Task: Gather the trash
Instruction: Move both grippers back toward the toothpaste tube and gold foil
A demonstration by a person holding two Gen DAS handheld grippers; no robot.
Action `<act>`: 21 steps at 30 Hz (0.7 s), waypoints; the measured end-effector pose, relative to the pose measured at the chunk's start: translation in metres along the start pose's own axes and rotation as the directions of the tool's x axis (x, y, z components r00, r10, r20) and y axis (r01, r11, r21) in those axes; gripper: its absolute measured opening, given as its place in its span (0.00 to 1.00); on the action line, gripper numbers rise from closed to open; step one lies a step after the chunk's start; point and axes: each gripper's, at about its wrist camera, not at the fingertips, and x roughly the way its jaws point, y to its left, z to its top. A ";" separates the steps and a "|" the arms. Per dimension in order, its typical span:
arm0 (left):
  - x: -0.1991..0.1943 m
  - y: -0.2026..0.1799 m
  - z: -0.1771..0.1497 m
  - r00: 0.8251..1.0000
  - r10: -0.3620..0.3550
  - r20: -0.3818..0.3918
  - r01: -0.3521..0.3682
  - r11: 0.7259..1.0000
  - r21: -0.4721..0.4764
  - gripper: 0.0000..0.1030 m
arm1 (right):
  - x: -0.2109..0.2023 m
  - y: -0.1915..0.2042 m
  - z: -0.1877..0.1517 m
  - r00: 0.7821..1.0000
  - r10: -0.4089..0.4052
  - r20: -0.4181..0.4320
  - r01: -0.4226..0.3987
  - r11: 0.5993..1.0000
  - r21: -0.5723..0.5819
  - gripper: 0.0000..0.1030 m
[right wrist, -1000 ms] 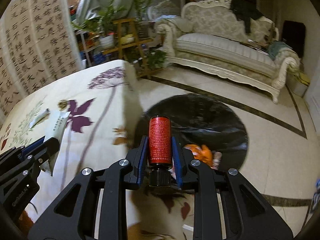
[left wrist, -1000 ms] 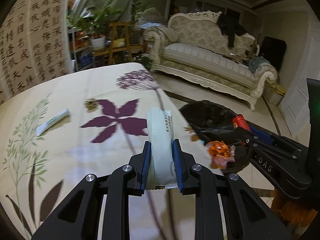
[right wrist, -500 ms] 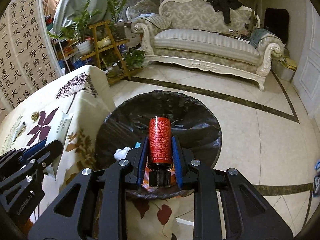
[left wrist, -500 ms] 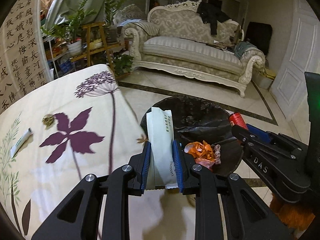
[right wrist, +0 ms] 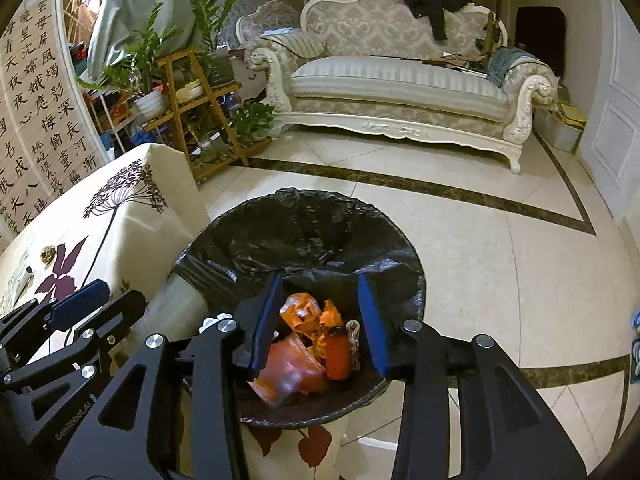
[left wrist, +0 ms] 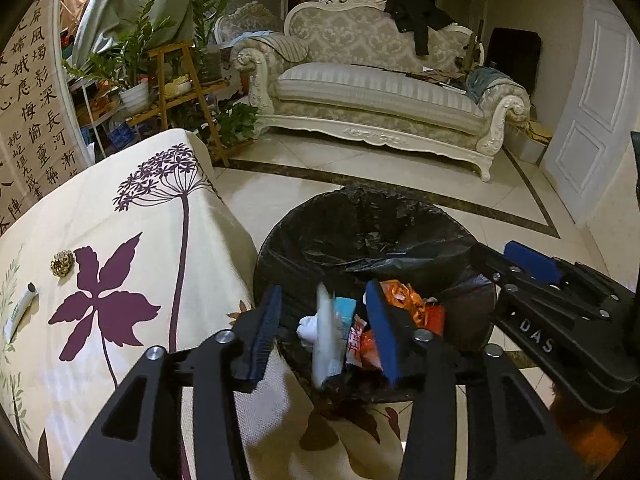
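A cream surface [left wrist: 120,216] printed with purple flowers fills the near left, and just beside its edge stands a bin lined with a black bag [left wrist: 360,224]. Both the left gripper [left wrist: 324,332] and the right gripper [right wrist: 320,320] hang over the bin with fingers spread wide and holding nothing; a blurred white packet [left wrist: 326,336] sits loose between the left fingers, above orange wrappers [right wrist: 296,360] in the bin. A small tube [left wrist: 18,312] and a gold wad [left wrist: 62,263] lie on the surface; farther off stands a pale sofa [left wrist: 380,92].

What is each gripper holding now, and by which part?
Nothing: left gripper and right gripper are open over the trash bin; a blurred white packet is falling free.
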 end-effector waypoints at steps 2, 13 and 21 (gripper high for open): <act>0.000 0.001 0.001 1.000 0.001 -0.002 -0.001 1.000 -0.009 0.49 | 0.001 -0.002 -0.001 1.000 -0.002 -0.004 0.002 1.000 0.005 0.38; -0.014 0.012 0.000 1.000 0.006 0.015 -0.005 0.999 -0.051 0.67 | -0.003 0.001 0.000 1.000 -0.004 0.007 0.004 1.000 0.010 0.50; -0.034 0.048 -0.009 0.998 0.057 0.028 -0.054 0.994 -0.098 0.70 | -0.007 0.030 0.003 0.999 0.032 0.011 -0.032 0.999 -0.026 0.52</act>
